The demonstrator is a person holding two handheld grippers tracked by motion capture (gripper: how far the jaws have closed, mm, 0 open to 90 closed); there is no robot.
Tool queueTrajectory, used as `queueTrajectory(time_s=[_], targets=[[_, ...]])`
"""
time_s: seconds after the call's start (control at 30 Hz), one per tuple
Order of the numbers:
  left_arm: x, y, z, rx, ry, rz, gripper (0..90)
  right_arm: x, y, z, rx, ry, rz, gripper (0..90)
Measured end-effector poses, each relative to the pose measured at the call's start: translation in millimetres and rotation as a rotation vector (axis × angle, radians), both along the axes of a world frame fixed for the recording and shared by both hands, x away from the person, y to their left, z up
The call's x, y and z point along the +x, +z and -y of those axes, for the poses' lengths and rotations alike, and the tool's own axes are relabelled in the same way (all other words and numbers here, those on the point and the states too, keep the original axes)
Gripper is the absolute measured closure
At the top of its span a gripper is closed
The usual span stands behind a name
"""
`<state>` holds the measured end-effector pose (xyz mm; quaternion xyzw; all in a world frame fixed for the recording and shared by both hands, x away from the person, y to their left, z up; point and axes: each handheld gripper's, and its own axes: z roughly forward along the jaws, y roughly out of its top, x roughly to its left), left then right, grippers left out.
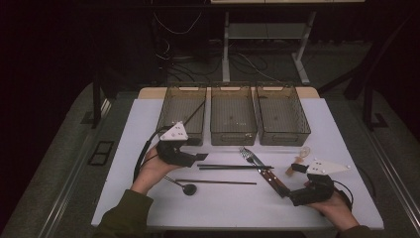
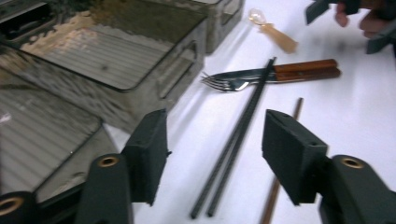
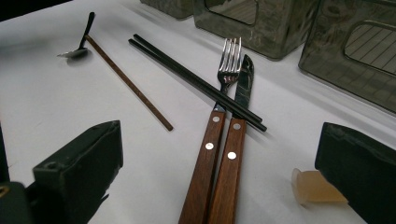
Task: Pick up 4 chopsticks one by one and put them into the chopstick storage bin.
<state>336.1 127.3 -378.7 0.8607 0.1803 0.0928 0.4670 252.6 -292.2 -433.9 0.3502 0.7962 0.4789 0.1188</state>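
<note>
Left claw (image 2: 215,158) straddles chopsticks (image 2: 236,142) beside empty bins (image 1: 233,116).

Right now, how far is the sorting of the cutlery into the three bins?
Nothing looks sorted yet: the three bins look empty. In hand: the left gripper stands open over the black chopsticks, not pressing them. Left on the table: fork, knife, brown stick, black spoon and translucent spoon. The right gripper is open, holding nothing.

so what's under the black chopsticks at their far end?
The black chopsticks lie across the fork and knife. Small strips of neck and blade beneath are covered.
</note>
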Motion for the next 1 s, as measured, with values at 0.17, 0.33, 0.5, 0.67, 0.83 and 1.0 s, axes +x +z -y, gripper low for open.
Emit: queueTrajectory(time_s=[0.17,0.33,0.5,0.67,0.83,1.0], targets=[[-11.0,-6.0,4.2,0.011,-0.025,-0.007,50.2,-0.2,-0.1,0.8,-0.001,-0.001,0.004,1.2],[-18.3,-15.1,7.5,0.021,-0.065,-0.029,58.9,-0.7,0.1,0.5,-0.001,-0.003,0.005,1.1],[-20.6,-28.9,16.4,0.053,-0.124,-0.061,68.2,-0.8,0.1,-0.2,-0.006,-0.001,0.007,1.1],[-21.3,-36.8,25.3,0.076,-0.181,-0.085,74.4,-0.8,0.1,-0.1,-0.008,0.002,0.006,1.1],[-19.0,-44.5,30.4,0.112,-0.21,-0.095,78.5,-0.3,-0.2,-0.8,-0.009,0.004,0.005,1.1],[-15.0,-53.6,34.2,0.176,-0.239,-0.1,78.9,-0.6,-0.1,-0.5,-0.009,0.003,0.004,1.1]])
